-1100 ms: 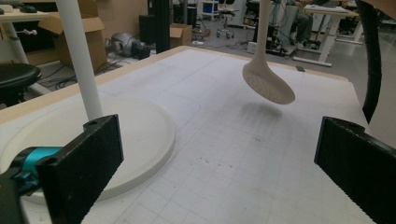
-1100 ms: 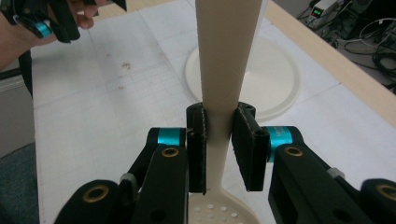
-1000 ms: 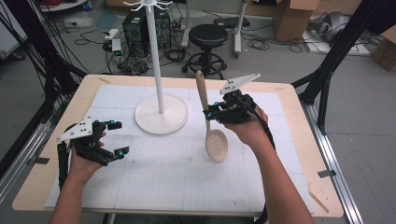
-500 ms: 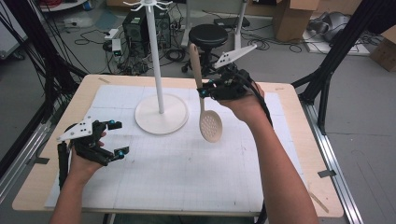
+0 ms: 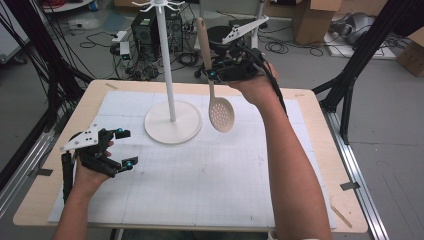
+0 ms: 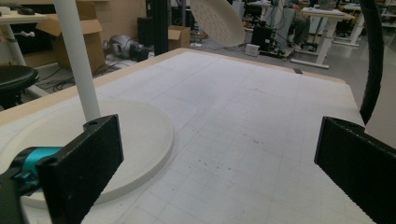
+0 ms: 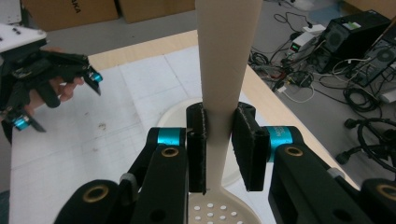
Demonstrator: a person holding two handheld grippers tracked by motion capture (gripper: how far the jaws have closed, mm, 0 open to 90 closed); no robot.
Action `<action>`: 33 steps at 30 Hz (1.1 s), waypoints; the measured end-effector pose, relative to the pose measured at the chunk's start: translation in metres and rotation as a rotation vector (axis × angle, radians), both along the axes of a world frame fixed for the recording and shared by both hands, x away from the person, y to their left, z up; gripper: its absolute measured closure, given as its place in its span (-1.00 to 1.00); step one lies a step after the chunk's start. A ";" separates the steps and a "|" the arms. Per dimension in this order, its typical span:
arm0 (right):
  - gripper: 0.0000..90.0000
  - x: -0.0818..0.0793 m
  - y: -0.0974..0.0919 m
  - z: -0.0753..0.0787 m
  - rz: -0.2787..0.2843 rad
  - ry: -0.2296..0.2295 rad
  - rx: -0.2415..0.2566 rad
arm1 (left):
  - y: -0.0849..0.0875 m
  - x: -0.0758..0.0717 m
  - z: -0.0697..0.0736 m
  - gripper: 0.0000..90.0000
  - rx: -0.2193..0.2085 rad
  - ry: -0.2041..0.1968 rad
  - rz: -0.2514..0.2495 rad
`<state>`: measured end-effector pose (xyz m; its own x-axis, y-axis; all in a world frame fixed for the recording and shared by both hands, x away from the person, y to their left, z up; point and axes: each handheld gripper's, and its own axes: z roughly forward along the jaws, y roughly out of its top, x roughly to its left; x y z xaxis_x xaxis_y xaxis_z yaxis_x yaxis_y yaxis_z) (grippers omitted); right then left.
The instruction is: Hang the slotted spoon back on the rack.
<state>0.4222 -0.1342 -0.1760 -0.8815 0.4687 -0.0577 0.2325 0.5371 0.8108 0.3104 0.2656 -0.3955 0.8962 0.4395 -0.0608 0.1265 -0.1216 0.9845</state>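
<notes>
A beige slotted spoon hangs bowl-down in the air just right of the white stand's pole. Its handle points up. My right gripper is shut on that handle a little above the bowl, and in the right gripper view both pads press its sides. The stand has a round base on the mat and hooks at its top. My left gripper rests at the table's left, open and holding nothing; in the left gripper view its jaws stand wide apart.
A white grid mat covers most of the wooden table. Behind the table's far edge are a stool, computer boxes, cables and cardboard boxes on the floor. Black frame legs stand at both sides.
My right gripper has lifted the spoon off the mat and carried it up and toward the far edge, near the stand's pole. The left gripper has not moved.
</notes>
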 end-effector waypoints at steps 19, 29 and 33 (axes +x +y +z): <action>0.69 0.028 0.025 0.015 -0.049 0.004 -0.029 | -0.001 0.001 0.000 -0.96 0.005 0.001 -0.004; 0.69 0.035 0.043 0.018 -0.059 0.007 -0.070 | -0.001 0.000 -0.001 -0.96 0.001 0.001 -0.006; 0.69 0.038 0.046 0.016 -0.061 0.020 -0.070 | -0.002 0.000 -0.001 -0.96 0.001 0.002 -0.004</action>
<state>0.4606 -0.0881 -0.1603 -0.8525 0.5172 -0.0755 0.2820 0.5768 0.7666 0.3109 0.2640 -0.3961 0.8980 0.4357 -0.0620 0.1277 -0.1230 0.9842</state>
